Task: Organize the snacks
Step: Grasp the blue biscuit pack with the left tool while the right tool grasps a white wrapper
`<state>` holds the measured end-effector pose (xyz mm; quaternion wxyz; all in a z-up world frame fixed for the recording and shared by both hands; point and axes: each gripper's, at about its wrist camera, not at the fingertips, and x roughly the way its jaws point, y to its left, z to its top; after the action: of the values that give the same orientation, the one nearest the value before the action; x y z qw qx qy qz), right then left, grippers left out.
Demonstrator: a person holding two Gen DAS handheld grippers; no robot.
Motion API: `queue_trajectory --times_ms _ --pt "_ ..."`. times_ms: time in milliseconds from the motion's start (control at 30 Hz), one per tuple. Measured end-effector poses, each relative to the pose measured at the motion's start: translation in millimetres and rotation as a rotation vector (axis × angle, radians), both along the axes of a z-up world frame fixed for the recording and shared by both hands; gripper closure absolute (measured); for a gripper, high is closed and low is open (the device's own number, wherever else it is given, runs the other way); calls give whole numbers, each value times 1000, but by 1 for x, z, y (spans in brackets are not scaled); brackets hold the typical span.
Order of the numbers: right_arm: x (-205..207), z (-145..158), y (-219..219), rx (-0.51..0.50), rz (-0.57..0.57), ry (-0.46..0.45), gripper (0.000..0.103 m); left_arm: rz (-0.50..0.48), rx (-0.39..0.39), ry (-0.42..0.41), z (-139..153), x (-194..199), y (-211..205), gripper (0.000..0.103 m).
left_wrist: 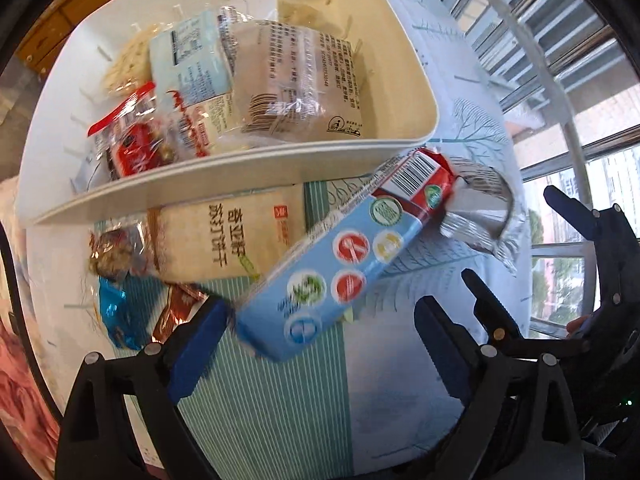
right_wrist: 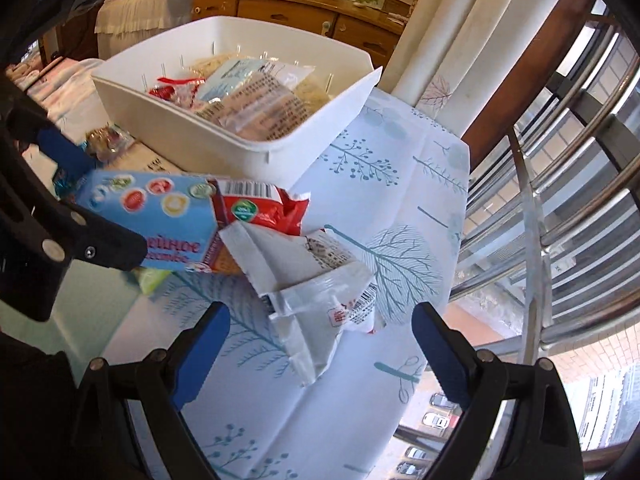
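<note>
Cracker packet shows only from the left wrist; both grippers' jaws spread.

Daylight comes through a window fronted by curved metal railing bars, with a pale curtain hanging beside it. A wooden dresser stands against the far wall, and a white tablecloth printed with blue trees covers the table.

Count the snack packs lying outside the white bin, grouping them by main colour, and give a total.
Blue: 2, the blue carton and the blue foil packet
Beige: 1, the cracker pack
White: 1, the white packet
Copper: 1, the copper foil packet
Clear: 1, the clear-wrapped snack
Total: 6
A green scrap under the carton is left uncounted.
</note>
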<state>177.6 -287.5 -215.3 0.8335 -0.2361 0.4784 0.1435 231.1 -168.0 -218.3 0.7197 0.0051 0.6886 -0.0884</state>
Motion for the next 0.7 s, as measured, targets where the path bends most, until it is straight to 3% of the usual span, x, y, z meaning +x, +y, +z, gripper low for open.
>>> queue_trajectory --times_ms 300,367,533,633,700 --pt "15 -17 2 54 25 -1 10 -42 26 37 -23 24 -18 9" --pt "18 -21 4 53 34 10 17 -59 36 46 -28 28 -23 9" --pt "23 -26 6 38 33 9 20 -87 49 54 -40 40 -36 9" --pt "28 -29 5 16 24 10 30 -83 51 65 -48 52 -41 9" --pt "29 -29 5 15 28 12 31 -77 47 72 -53 56 -44 10"
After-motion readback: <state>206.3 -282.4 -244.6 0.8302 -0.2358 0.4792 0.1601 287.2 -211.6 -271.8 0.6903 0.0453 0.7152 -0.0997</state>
